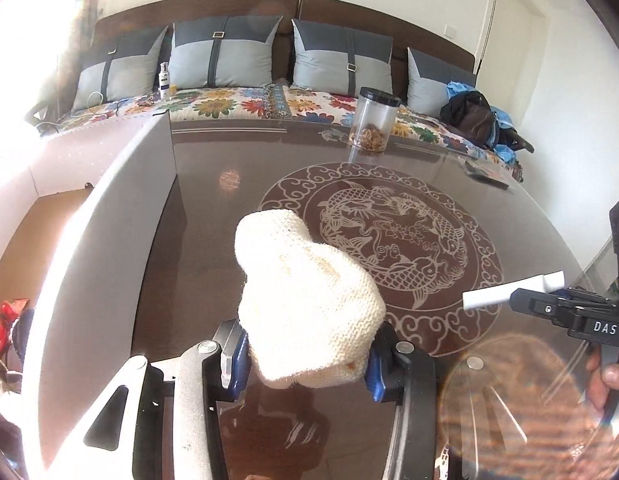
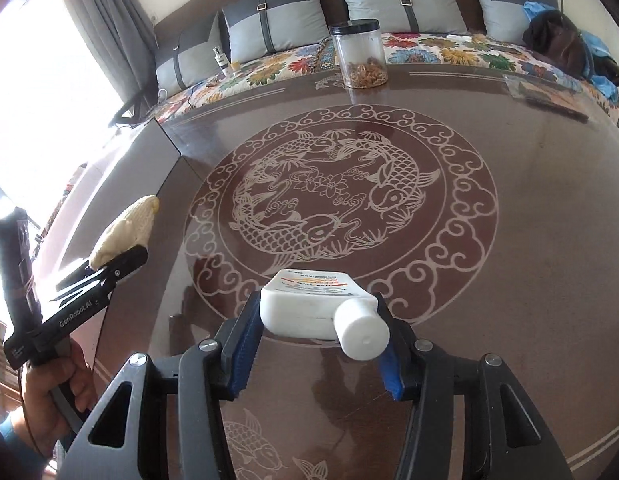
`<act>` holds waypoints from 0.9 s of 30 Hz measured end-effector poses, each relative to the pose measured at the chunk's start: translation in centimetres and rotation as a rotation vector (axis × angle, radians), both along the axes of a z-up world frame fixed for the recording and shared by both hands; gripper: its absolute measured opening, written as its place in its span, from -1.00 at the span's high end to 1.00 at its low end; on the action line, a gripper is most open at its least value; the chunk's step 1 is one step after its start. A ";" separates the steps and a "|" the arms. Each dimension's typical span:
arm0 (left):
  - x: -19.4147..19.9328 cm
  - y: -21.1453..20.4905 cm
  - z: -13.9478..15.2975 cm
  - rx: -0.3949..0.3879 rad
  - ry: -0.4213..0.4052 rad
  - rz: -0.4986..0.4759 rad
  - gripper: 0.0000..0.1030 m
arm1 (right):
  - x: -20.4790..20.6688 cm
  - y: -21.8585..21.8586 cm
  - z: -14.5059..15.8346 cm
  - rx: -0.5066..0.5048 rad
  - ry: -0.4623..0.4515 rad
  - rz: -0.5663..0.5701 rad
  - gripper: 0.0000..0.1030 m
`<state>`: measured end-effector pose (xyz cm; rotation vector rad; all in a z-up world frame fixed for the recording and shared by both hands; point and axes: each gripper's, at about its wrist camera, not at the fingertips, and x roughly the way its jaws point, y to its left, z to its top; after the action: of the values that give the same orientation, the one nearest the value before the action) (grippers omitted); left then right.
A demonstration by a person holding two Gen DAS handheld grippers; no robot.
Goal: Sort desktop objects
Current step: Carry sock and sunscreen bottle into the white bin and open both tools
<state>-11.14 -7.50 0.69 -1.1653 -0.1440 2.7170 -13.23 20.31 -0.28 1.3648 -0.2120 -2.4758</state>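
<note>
- Left wrist view: the left gripper is seen with its jaws pinching a cream knitted cloth, which is bunched up and raised clear of the desk; the blue pads press on both sides of it.
- In the right wrist view, the right gripper is shown with its jaws pinching a white bottle lying crosswise between them, cap toward the camera, held above the dark patterned glass.
- The step in hand is judged to be the carrying stage: both things are lifted and neither is set down yet.
- A white box with an open top stands at the left edge of the desk, just beside the cloth in the left wrist view; it is taken as the likely place for sorted things, though this cannot be confirmed.
- A clear jar with a black lid stands untouched at the far edge, well apart from both grippers.
- For the next move, each held thing would have to be brought over its place and lowered before the jaws are spread.
- Care would be called for with the bottle, which is gripped off-centre and might swing.
</note>
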 end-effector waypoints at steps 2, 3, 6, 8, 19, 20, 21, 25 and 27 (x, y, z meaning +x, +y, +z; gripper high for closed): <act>1.1 -0.9 1.3 0.020 0.000 0.010 0.13 | 0.3 -0.5 1.0 -0.008 0.013 0.006 0.00; 1.7 -1.4 2.0 0.026 0.005 0.014 0.13 | 0.4 -1.0 1.4 -0.003 0.022 0.012 0.00; 3.7 -3.4 4.5 0.055 0.043 0.034 0.13 | 1.0 -2.3 2.7 0.023 0.055 0.030 0.00; 5.1 -5.5 6.6 0.081 0.073 0.060 0.13 | 1.6 -3.6 4.0 0.036 0.090 0.056 0.00; 7.2 -23.2 6.9 -0.012 -0.026 0.331 0.13 | 4.5 -22.8 11.6 -0.121 0.154 0.431 0.00; 6.9 -24.2 6.0 -0.017 -0.064 0.341 0.14 | 4.6 -25.2 11.6 -0.128 0.128 0.472 -0.01; 6.6 -24.9 5.0 -0.020 -0.093 0.345 0.13 | 4.6 -27.7 11.1 -0.122 0.090 0.514 0.00; 5.4 -26.7 2.0 -0.057 -0.201 0.407 -0.02 | 4.4 -36.6 7.3 0.015 -0.097 0.657 -0.01; 5.6 -27.3 1.5 -0.055 -0.212 0.439 -0.42 | 4.1 -39.3 4.9 0.088 -0.172 0.671 -0.02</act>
<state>-5.50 -34.85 2.18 -1.6027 -0.4001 2.9663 -9.11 -19.01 4.62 1.3923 0.2813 -1.8314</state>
